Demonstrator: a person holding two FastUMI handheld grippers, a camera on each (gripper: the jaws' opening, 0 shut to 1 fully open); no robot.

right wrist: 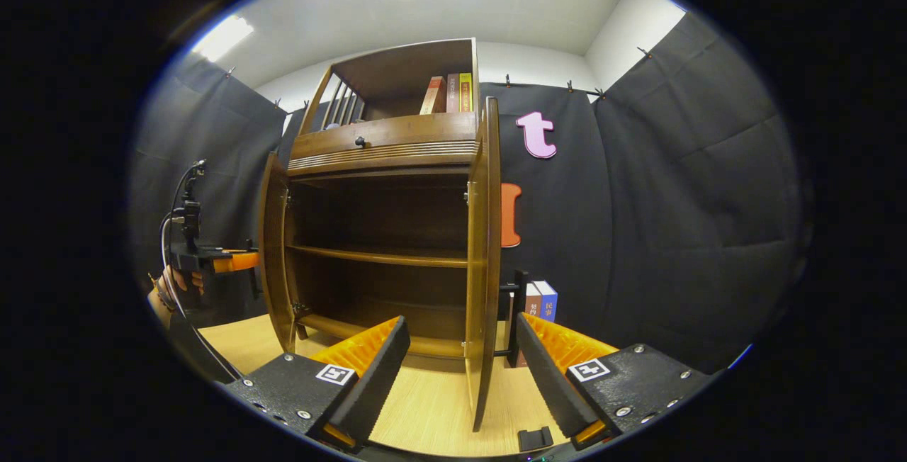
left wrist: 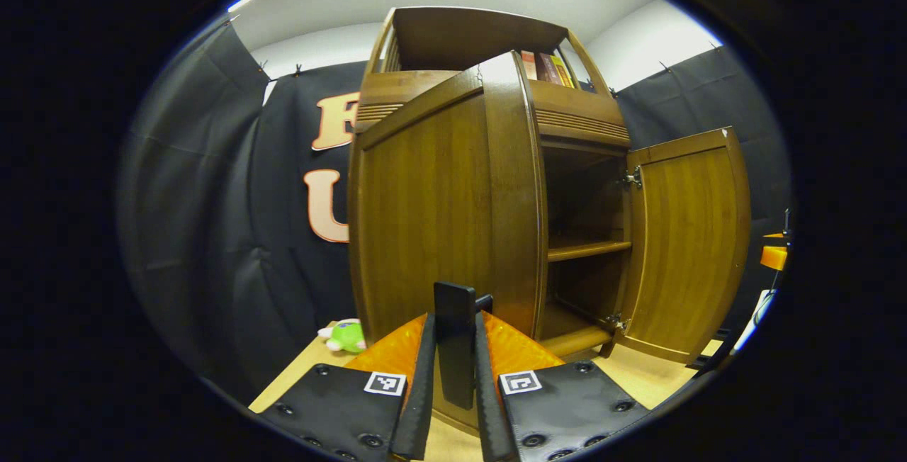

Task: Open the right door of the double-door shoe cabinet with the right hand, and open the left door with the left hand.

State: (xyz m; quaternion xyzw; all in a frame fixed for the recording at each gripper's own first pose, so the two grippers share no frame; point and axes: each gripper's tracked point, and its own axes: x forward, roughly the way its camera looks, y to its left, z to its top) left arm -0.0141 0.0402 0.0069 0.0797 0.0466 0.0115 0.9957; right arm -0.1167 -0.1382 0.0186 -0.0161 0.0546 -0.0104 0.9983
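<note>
The brown wooden shoe cabinet (right wrist: 382,143) stands with both doors swung out, its shelves (right wrist: 379,256) bare. In the left gripper view the left door (left wrist: 432,214) fills the middle, and my left gripper (left wrist: 455,317) is shut on its black upright handle (left wrist: 453,338). The right door (left wrist: 691,249) hangs wide open at the right. In the right gripper view the right door (right wrist: 483,263) is seen edge-on between the spread fingers of my open right gripper (right wrist: 462,324), which do not touch it. Its black handle (right wrist: 519,306) sticks out on the door's right side. The left door (right wrist: 273,256) stands open at the left.
A hand with the left gripper (right wrist: 212,260) shows at the left of the right gripper view. Books (right wrist: 446,93) stand in the cabinet's top shelf and more books (right wrist: 542,299) beside it. A green plush toy (left wrist: 346,336) lies on the light wooden surface (right wrist: 425,405).
</note>
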